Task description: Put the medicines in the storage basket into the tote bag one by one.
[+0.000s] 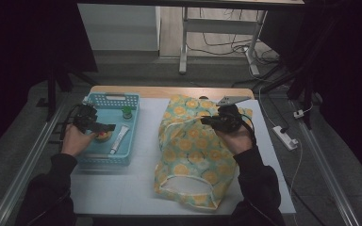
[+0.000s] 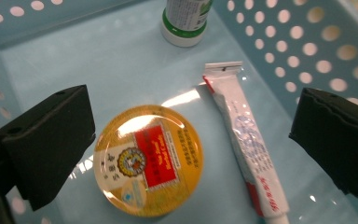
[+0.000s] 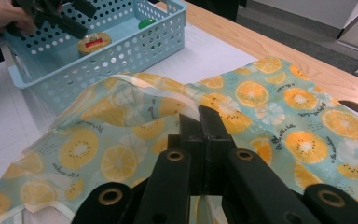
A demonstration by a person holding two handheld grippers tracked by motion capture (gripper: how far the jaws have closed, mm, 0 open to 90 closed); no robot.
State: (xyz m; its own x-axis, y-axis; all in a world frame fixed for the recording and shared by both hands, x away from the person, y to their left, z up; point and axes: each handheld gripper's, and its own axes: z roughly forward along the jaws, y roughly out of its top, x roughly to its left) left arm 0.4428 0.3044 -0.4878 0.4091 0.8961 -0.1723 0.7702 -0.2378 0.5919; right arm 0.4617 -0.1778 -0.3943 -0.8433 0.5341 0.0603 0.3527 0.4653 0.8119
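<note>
Yellow round tin [image 2: 148, 161], flat on the floor of the blue basket [image 1: 131, 155], between the wide-apart jaws of the left gripper [image 2: 191, 144]. White tube [image 2: 244, 140] at its 3 o'clock; green-capped bottle [image 2: 186, 21] at 12. Right gripper [image 3: 205, 135], jaws clamped on the orange-print fabric bag [image 1: 193, 155], at the basket's 3 o'clock.

The left gripper [image 1: 104, 128] points down and rightward from the left hand [image 1: 77, 140], its jaws spread wide with nothing between the pads. The right gripper [image 1: 206, 120] points leftward from the right hand [image 1: 238, 136], jaws pressed together on cloth.
</note>
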